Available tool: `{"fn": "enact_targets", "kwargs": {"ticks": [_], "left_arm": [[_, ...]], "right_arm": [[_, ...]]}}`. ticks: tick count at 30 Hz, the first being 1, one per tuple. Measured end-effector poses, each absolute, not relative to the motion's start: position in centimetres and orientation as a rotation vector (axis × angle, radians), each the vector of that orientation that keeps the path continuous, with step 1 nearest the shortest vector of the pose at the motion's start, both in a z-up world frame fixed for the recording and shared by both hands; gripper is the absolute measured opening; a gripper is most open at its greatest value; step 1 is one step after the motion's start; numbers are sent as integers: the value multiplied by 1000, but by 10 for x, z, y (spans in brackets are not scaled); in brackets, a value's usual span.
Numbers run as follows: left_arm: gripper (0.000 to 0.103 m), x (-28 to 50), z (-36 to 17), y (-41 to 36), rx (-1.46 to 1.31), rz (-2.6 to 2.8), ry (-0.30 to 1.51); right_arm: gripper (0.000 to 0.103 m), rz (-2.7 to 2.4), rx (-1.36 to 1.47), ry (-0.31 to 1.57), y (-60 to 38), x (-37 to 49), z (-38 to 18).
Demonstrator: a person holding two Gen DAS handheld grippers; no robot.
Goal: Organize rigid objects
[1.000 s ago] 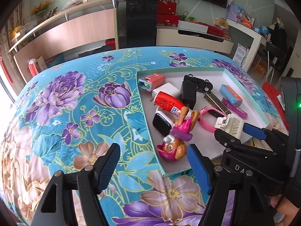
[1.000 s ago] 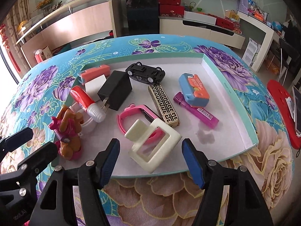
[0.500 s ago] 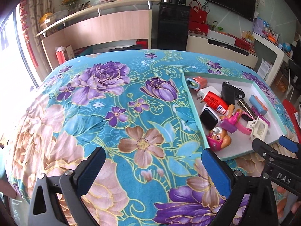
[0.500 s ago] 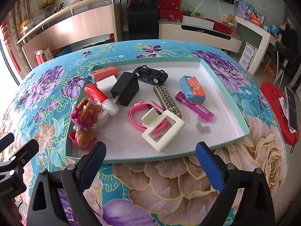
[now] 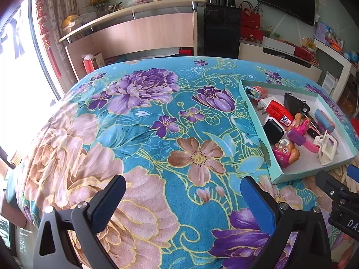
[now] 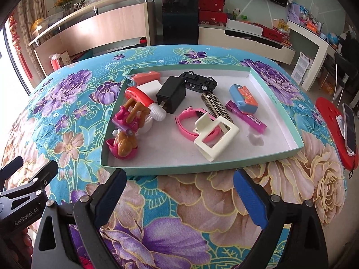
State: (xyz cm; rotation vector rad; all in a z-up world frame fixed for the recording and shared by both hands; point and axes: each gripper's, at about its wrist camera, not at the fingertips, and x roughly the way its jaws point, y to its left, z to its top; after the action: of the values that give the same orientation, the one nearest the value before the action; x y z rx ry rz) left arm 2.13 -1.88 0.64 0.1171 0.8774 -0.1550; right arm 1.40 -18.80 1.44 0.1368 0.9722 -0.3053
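Both the left gripper [image 5: 182, 198] and the right gripper [image 6: 179, 188] hover over the flowered tabletop [image 5: 143, 134], jaws wide apart (nothing between them). The toys sit in the green tray [image 6: 184, 170].

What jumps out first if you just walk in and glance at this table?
The loud floral cloth covering the whole table. On it sits a shallow teal tray crowded with small things: a pink puppy toy at its left, a cream hair clip near the front, a black toy car at the back.
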Motion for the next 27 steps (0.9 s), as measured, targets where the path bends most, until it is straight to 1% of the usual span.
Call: {"fn": "enact_targets", "kwargs": {"ticks": [27], "left_arm": [[103,15,6,-20,144,-112,855]], "right_arm": [[96,-292,129,988,-179,13,2]]}}
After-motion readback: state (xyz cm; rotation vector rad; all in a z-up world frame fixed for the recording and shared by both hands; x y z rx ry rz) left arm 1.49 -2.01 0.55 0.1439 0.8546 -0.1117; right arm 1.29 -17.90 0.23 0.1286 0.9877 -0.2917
